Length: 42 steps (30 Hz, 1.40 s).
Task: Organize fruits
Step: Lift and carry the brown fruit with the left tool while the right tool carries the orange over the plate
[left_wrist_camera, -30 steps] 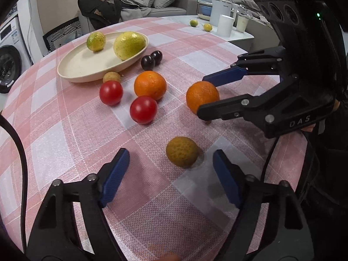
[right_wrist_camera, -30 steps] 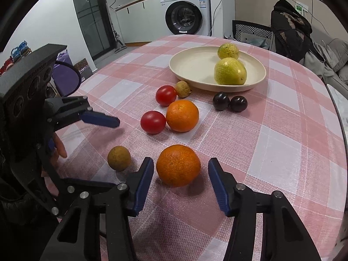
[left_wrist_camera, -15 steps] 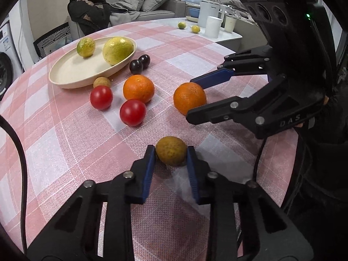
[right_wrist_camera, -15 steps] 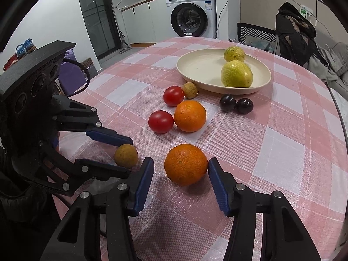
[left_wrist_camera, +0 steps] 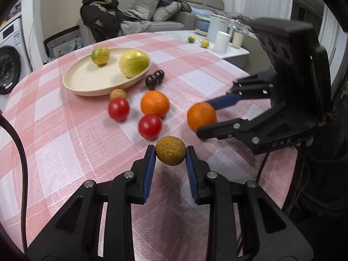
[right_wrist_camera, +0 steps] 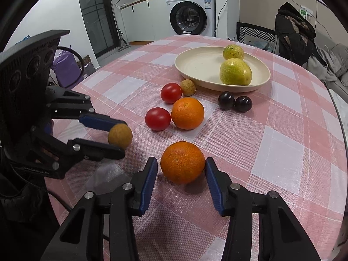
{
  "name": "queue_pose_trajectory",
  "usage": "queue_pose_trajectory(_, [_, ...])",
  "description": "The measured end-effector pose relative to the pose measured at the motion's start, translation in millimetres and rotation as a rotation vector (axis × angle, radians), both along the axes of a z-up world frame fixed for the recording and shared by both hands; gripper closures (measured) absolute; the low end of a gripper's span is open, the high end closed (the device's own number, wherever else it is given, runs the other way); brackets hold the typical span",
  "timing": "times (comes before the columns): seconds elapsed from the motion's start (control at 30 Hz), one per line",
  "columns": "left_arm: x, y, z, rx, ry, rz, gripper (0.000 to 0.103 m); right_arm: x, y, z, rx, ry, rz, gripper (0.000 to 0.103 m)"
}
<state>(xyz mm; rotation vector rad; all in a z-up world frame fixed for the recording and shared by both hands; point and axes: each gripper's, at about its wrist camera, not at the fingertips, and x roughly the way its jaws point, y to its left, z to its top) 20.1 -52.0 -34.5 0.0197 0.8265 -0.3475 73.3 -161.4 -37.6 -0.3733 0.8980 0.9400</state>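
My left gripper (left_wrist_camera: 170, 154) is shut on a small brown longan (left_wrist_camera: 170, 153) and holds it just above the checked tablecloth; the same longan shows in the right wrist view (right_wrist_camera: 120, 135). My right gripper (right_wrist_camera: 181, 167) is open around an orange (right_wrist_camera: 182, 162) that rests on the table; its right pad touches the fruit, its left pad stands slightly off. The cream plate (left_wrist_camera: 82, 80) holds a small green-yellow fruit (left_wrist_camera: 100, 55) and a larger yellow-green one (left_wrist_camera: 133, 63).
A second orange (left_wrist_camera: 154, 103), two red tomatoes (left_wrist_camera: 118, 108) (left_wrist_camera: 150, 126), another longan (left_wrist_camera: 118, 93) and two dark plums (left_wrist_camera: 154, 79) lie between plate and grippers. The table edge (right_wrist_camera: 339, 113) curves at the right. A side table with cups (left_wrist_camera: 220, 41) stands behind.
My left gripper closed on the longan and has lifted it off the cloth. My right gripper moved in around the orange and narrowed slightly.
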Motion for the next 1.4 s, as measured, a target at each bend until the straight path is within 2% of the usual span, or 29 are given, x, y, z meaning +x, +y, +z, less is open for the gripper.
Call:
queue_pose_trajectory(0.3, [1.8, 15.9, 11.5, -0.02, -0.057, 0.072, 0.078, -2.2, -0.5, 4.0, 0.01, -0.039, -0.004, 0.063])
queue_pose_trajectory(0.67, [8.5, 28.9, 30.5, -0.018, -0.132, 0.143, 0.078, 8.5, -7.6, 31.6, 0.11, -0.109, -0.066, 0.063])
queue_pose_trajectory(0.93, [25.7, 40.0, 41.4, -0.041, -0.158, 0.185, 0.078, 25.1, -10.6, 54.3, 0.191, -0.151, -0.13, 0.063])
queue_pose_trajectory(1.4, [51.0, 57.4, 69.7, -0.063, -0.229, 0.245, 0.078, 51.4, -9.3, 87.0, 0.266, -0.19, -0.186, 0.063])
